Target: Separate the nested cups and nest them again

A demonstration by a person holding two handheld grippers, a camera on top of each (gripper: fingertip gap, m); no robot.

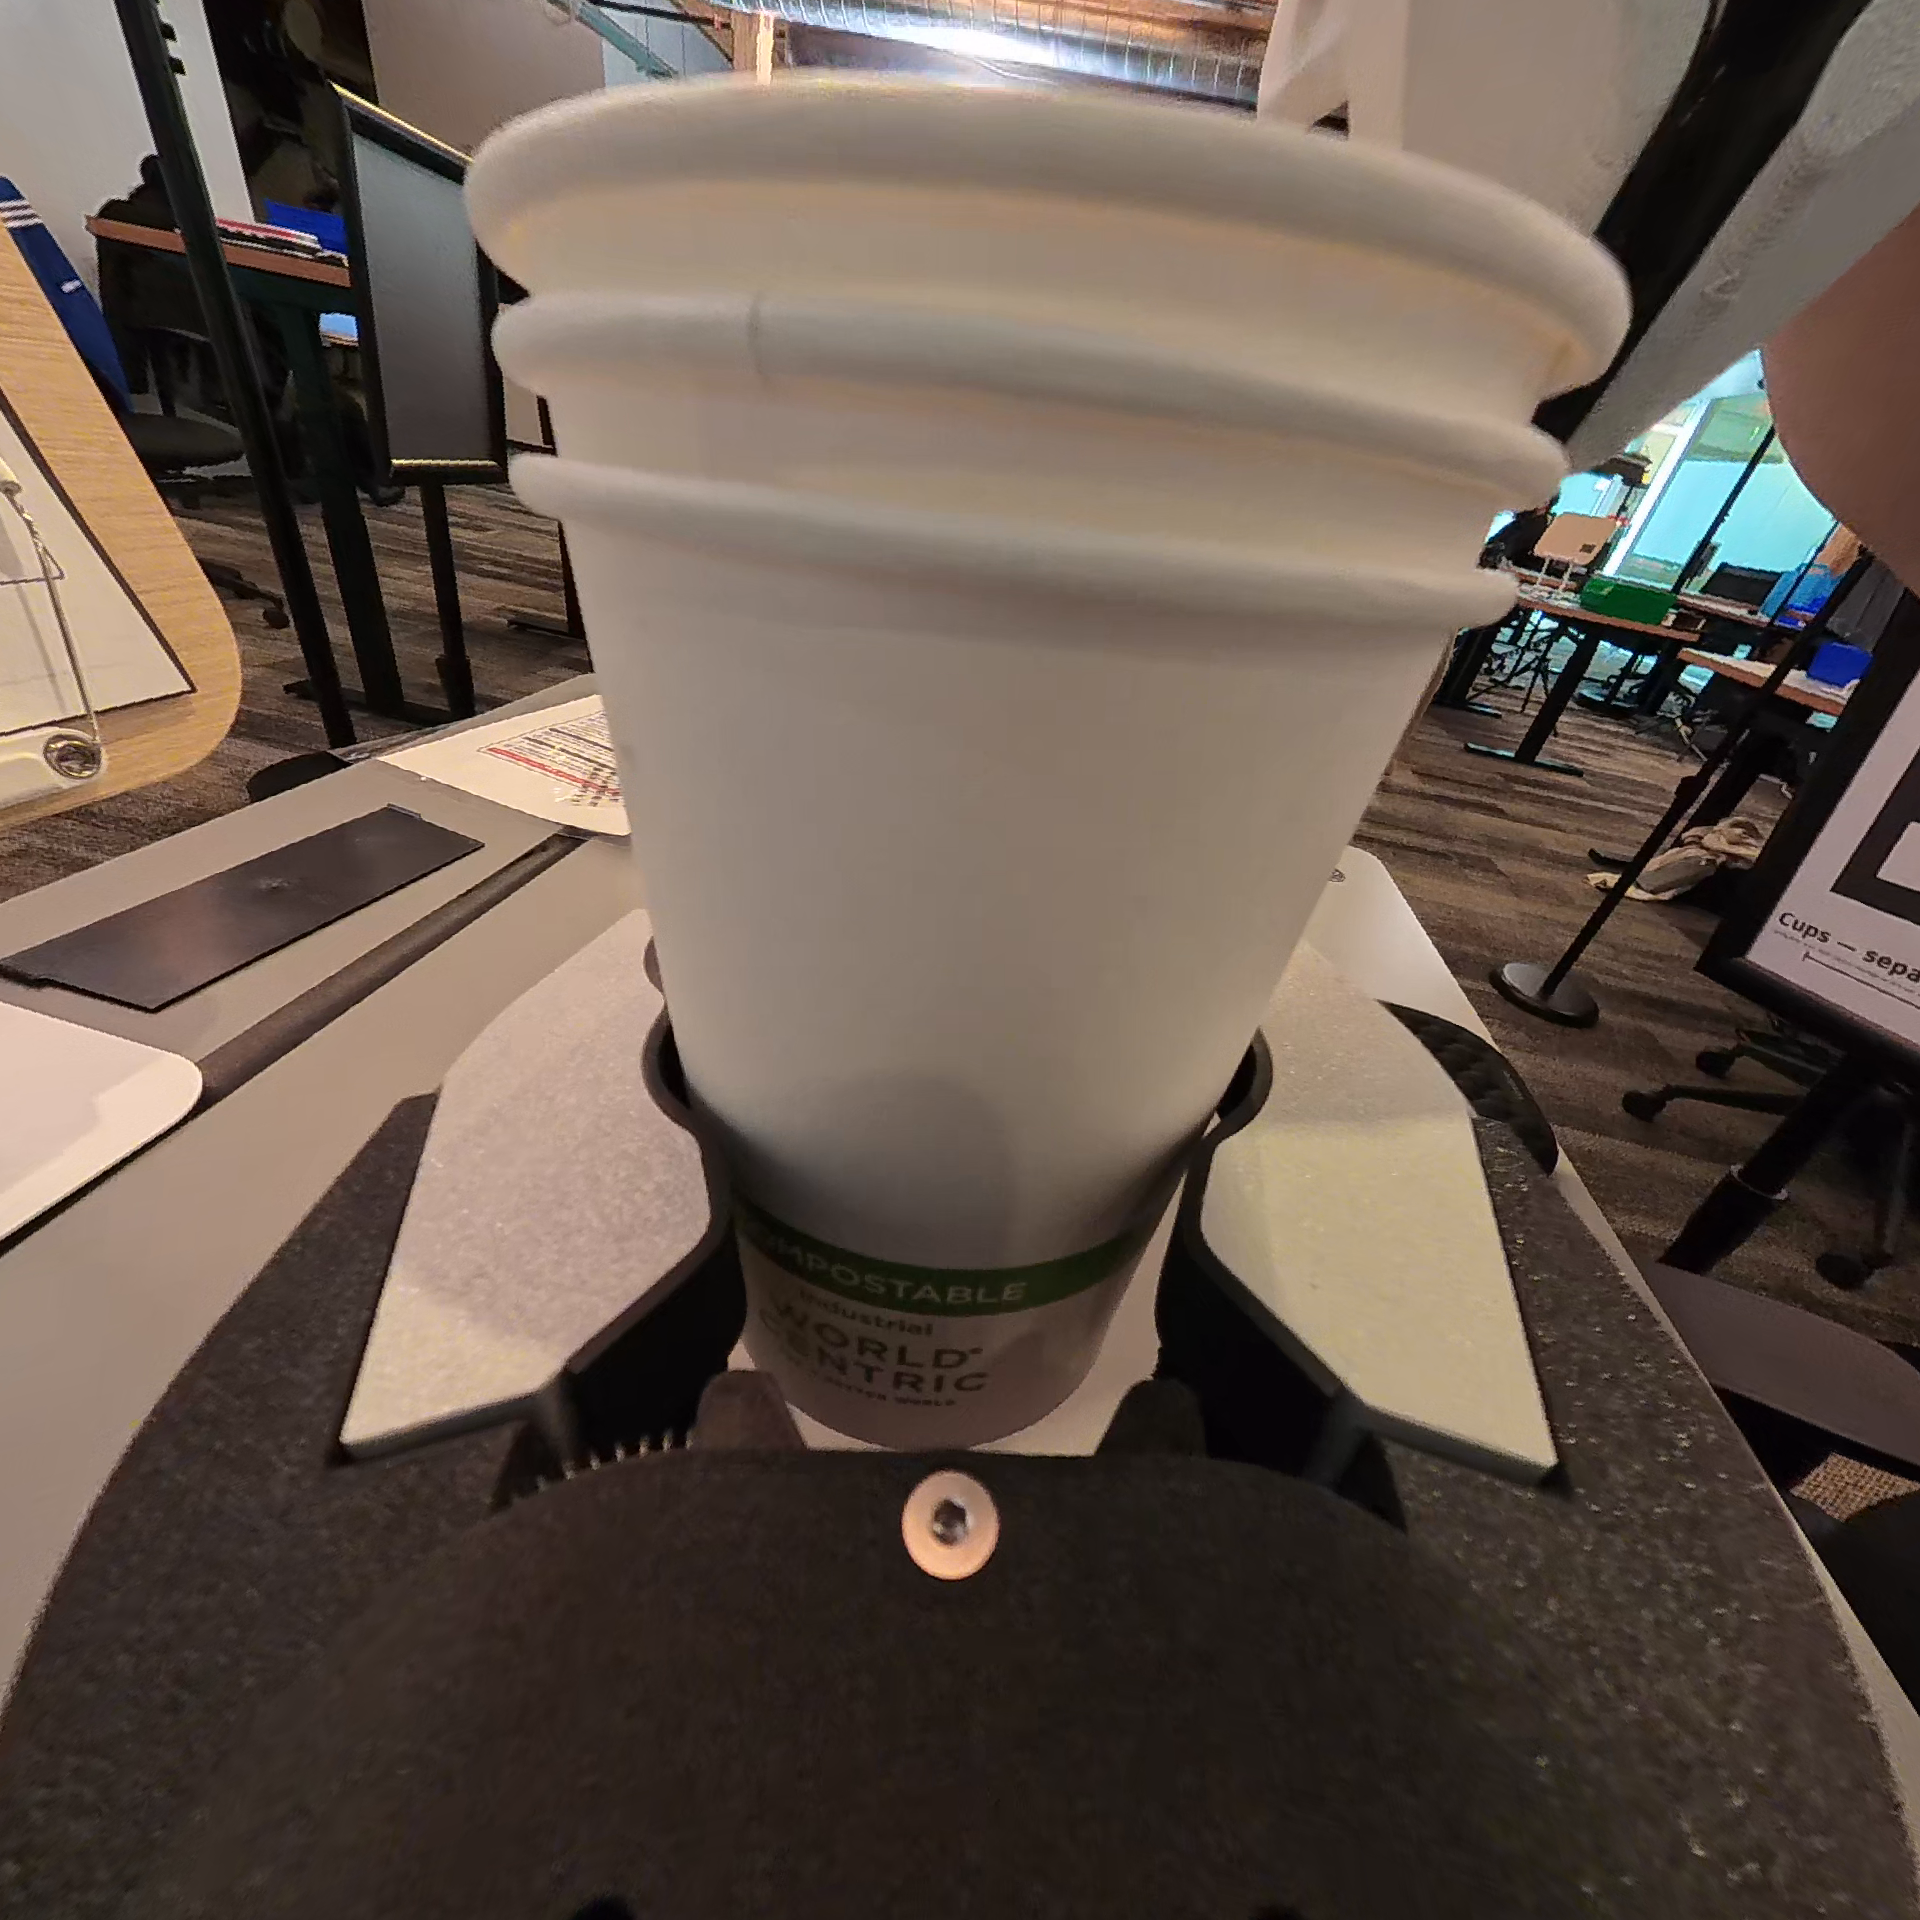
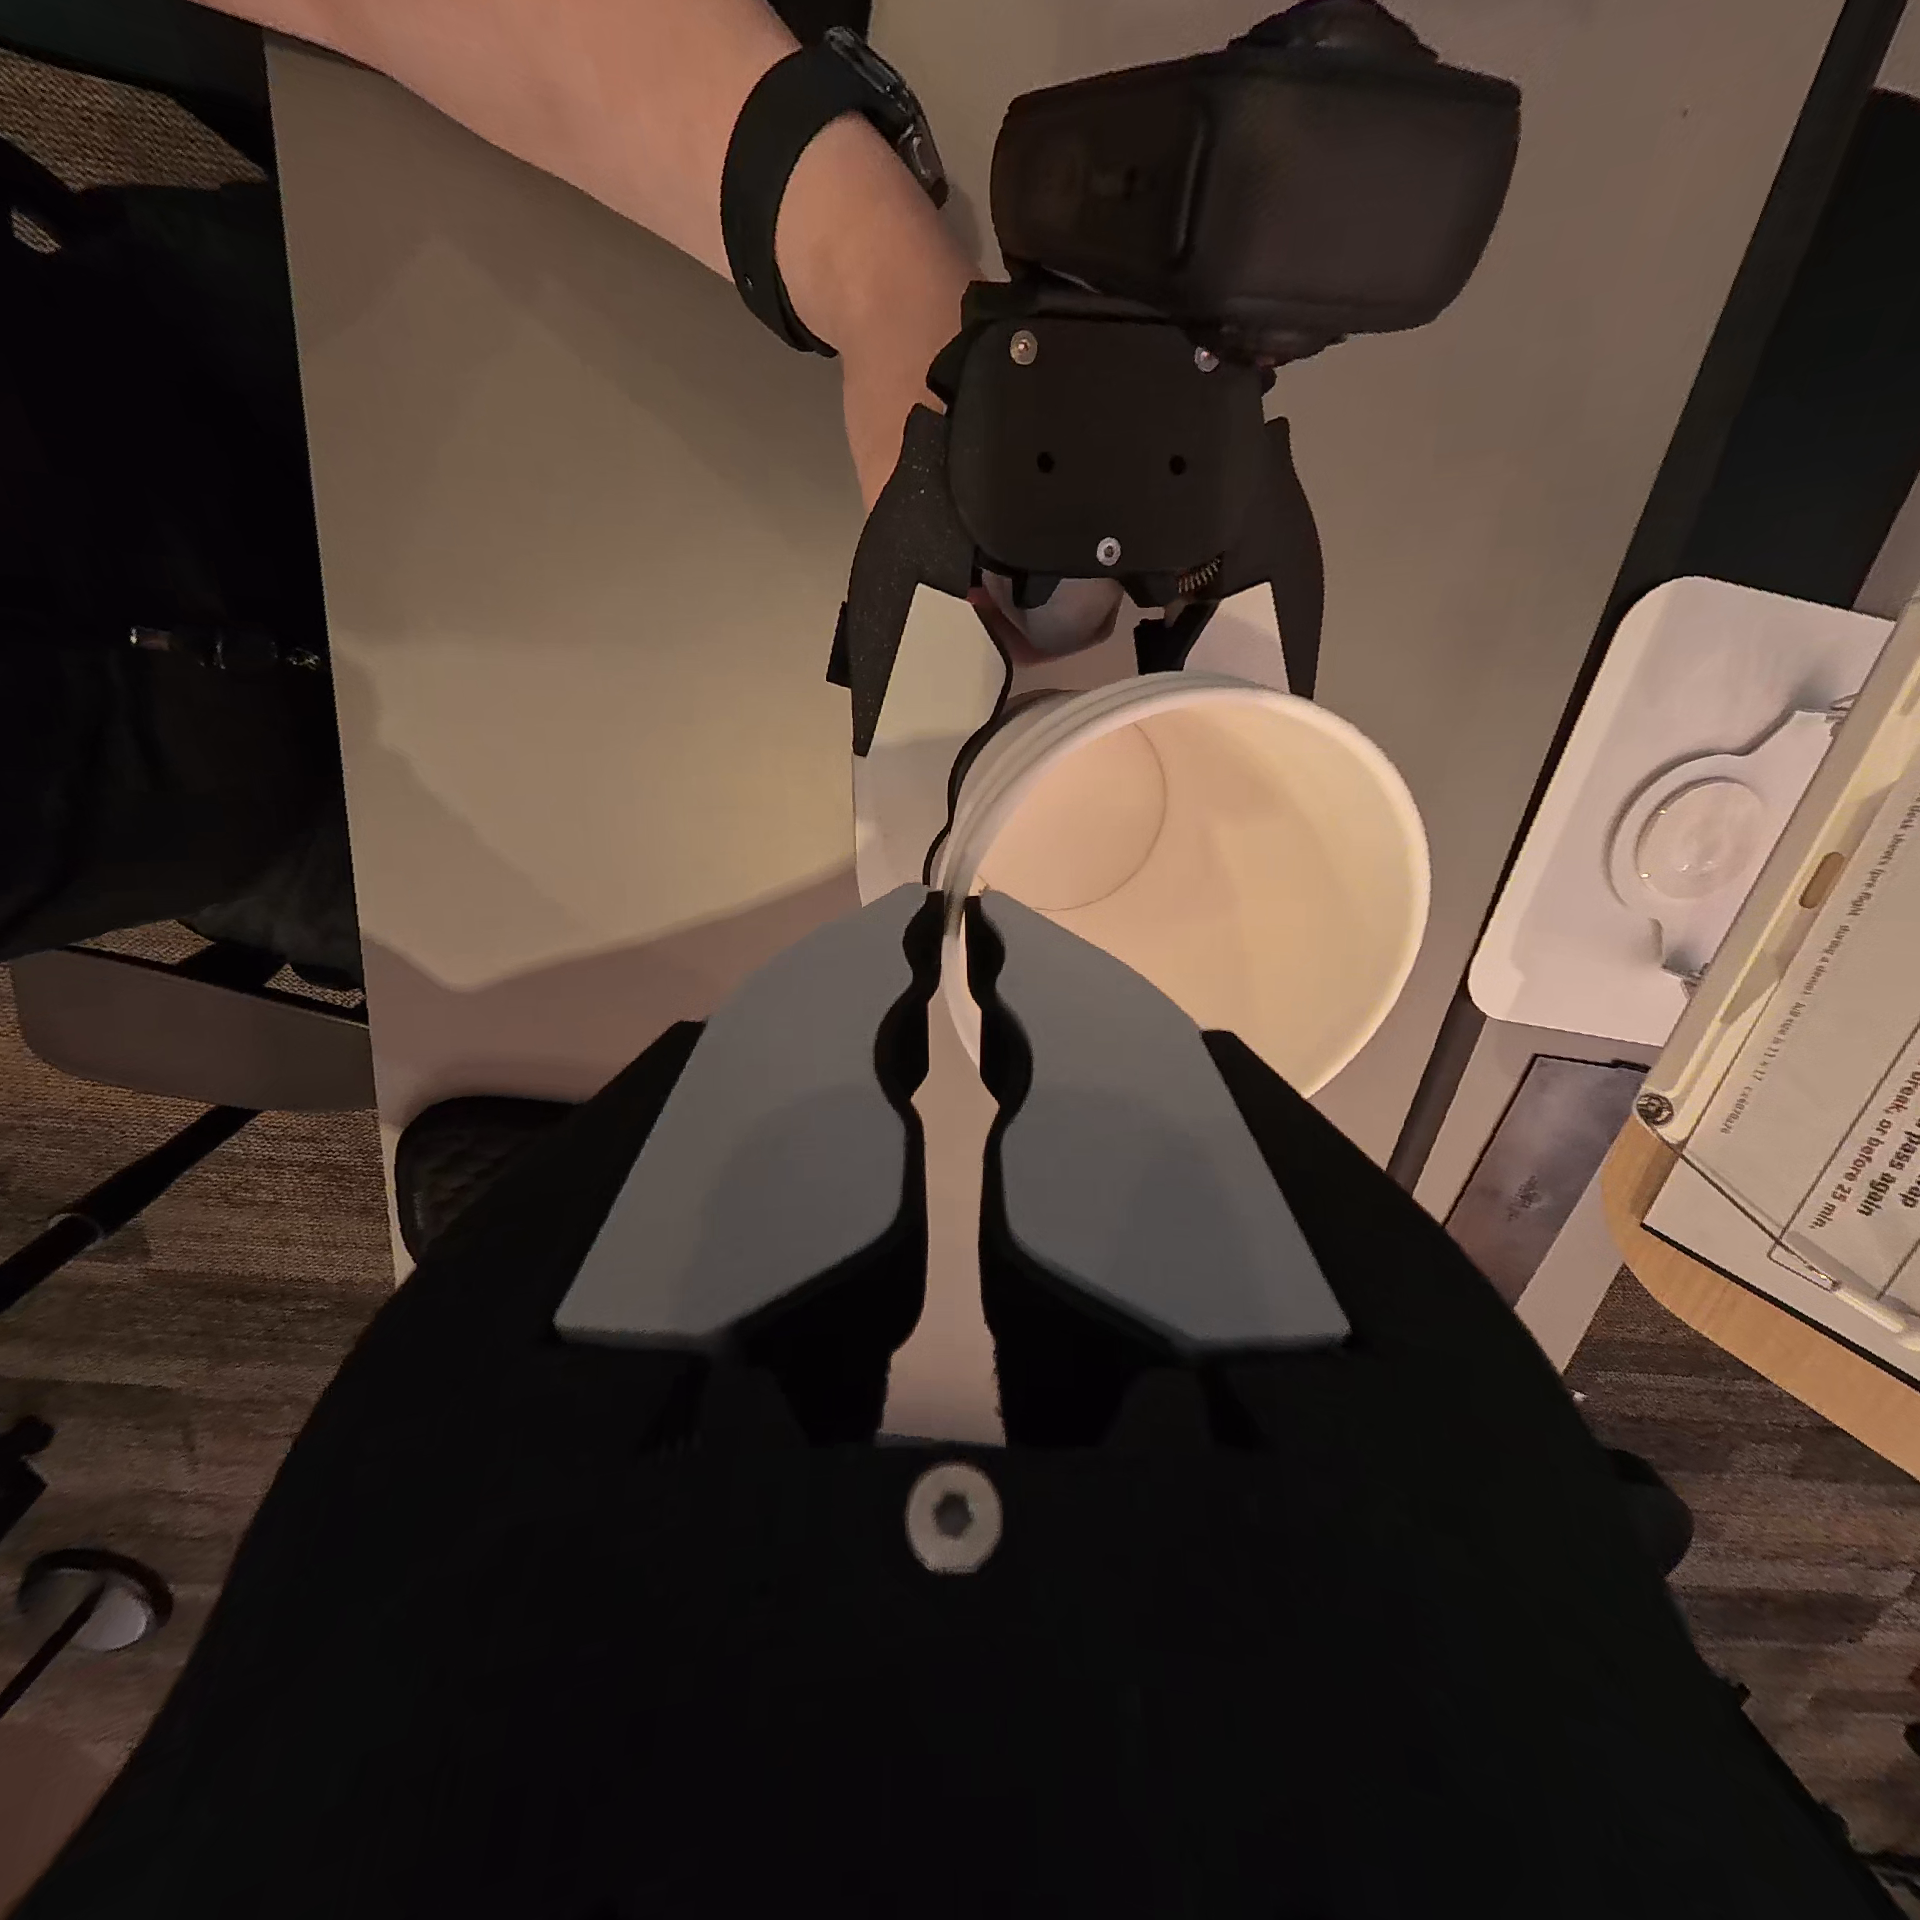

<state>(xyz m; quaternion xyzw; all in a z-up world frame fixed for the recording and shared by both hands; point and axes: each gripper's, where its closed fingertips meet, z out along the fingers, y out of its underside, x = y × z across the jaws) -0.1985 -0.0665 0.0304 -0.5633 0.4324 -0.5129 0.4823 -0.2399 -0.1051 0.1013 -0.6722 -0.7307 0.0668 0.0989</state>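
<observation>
Your left gripper (image 1: 956, 1164) squeezes the low part of the white cup stack (image 1: 997, 727), closed just to the cup's width. You see three rims. The stack stands tall, mouth up, above the grey table (image 1: 125, 1340). Your right gripper (image 2: 951, 914) is almost closed, pinching the top rim. A green band (image 1: 935, 1283) with writing circles the bottom cup. Its base is hidden behind your gripper.

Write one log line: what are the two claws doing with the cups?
left claw: shut on cup stack, low on its side | right claw: pinching top cup's rim | cups: three rims show, nested
</observation>
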